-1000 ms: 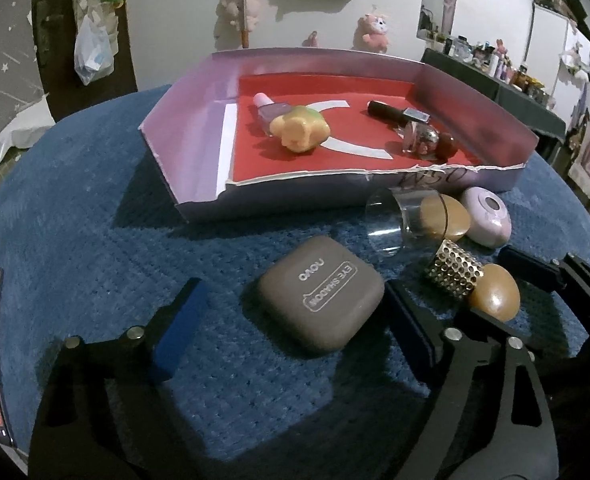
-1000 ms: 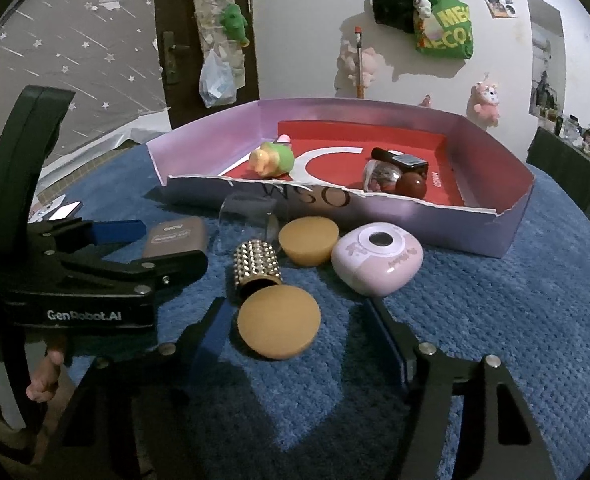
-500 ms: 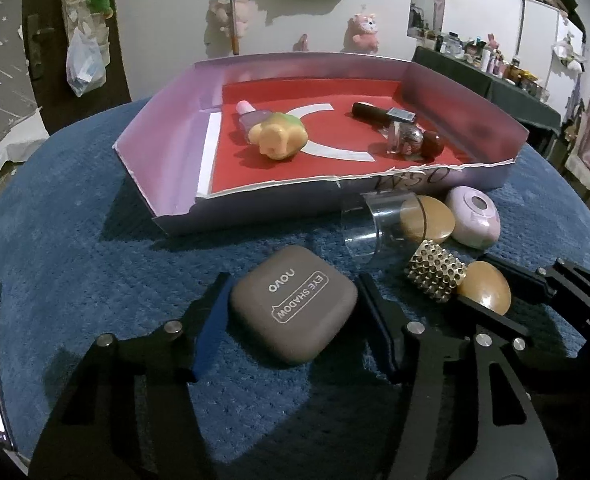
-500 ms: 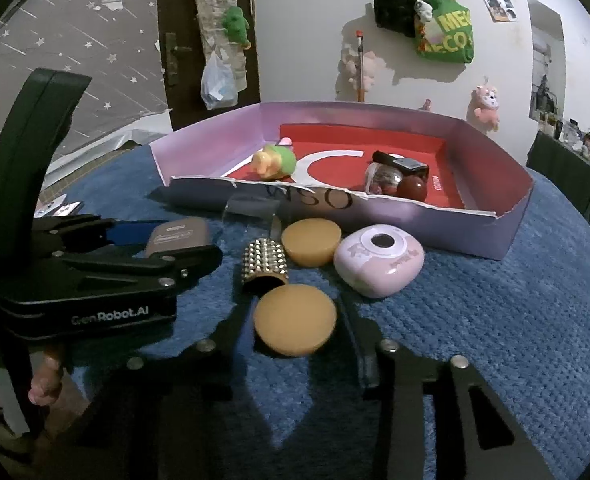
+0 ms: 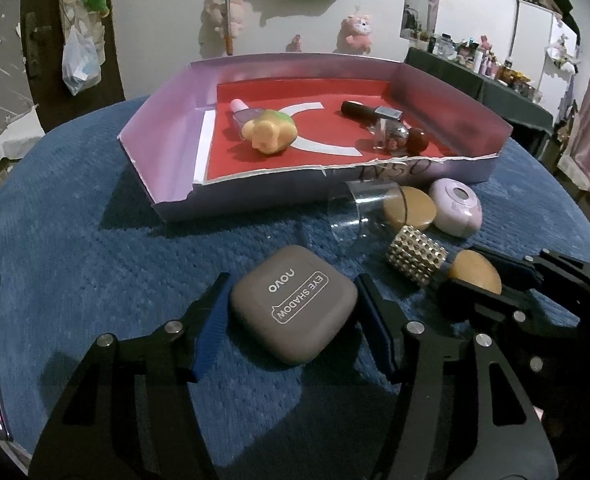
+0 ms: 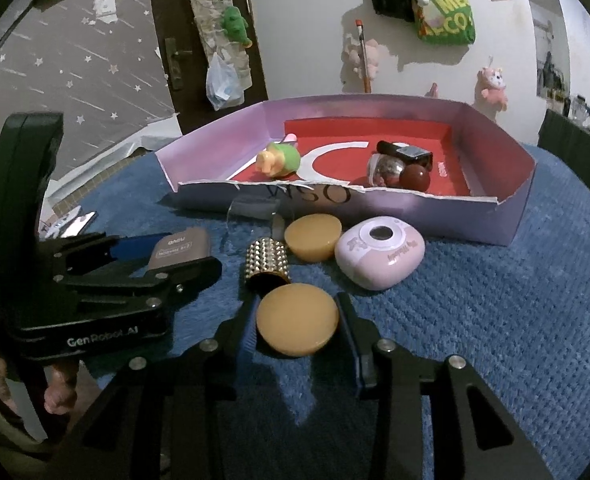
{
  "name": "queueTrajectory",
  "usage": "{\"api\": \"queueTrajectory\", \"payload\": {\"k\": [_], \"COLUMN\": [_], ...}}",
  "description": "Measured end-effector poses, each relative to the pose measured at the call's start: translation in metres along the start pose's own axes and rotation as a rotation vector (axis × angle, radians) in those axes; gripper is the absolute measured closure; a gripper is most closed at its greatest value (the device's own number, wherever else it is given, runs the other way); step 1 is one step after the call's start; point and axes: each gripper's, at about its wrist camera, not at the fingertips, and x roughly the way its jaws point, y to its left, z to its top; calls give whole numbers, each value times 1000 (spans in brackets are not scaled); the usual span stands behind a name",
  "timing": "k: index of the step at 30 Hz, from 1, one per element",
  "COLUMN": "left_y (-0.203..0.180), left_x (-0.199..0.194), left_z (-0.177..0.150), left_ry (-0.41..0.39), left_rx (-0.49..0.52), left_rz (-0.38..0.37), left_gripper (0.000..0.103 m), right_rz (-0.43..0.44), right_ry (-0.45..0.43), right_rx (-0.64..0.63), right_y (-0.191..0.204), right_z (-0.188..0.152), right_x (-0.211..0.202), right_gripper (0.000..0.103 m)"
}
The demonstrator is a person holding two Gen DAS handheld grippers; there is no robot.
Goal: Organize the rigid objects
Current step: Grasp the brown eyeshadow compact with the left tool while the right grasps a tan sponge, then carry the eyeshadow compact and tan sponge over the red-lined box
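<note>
Your left gripper (image 5: 291,316) clamps the grey square eye-shadow case (image 5: 293,302) on the blue cloth; your right gripper (image 6: 297,326) pinches the tan round wooden lid (image 6: 297,324). Lift both straight up (clear the studded cylinder (image 6: 267,262)) toward the lilac cardboard tray (image 6: 415,208).

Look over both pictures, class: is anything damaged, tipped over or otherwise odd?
Yes. The purple box's near wall is torn to a ragged edge along the top. In front of it, a clear glass lies tipped on its side on the blue cloth.
</note>
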Motion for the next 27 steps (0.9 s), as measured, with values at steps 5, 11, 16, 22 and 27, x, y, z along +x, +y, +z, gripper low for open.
{"api": "queueTrajectory", "payload": {"k": [5, 11, 16, 22, 27], "left_y": [1, 0, -1, 0, -1], "left_x": [-10, -21, -28, -36, -40], "left_z": [-1, 0, 3, 8, 15], "left_ry": [-10, -27, -39, -64, -73], "left_rx": [-12, -16, -16, -19, -17], "left_rz": [-12, -27, -33, -46, -50], "left_gripper": [44, 44, 44, 44, 44], "right_rz": [71, 109, 135, 156, 172], "right_ry": [20, 16, 7, 2, -1], "right_rx": [57, 52, 65, 73, 55], "right_y": [-8, -4, -5, -8, -3], "right_z": [3, 10, 15, 21, 29], "right_x": [-6, -16, -21, -25, -30], "right_gripper": [63, 63, 63, 63, 63]}}
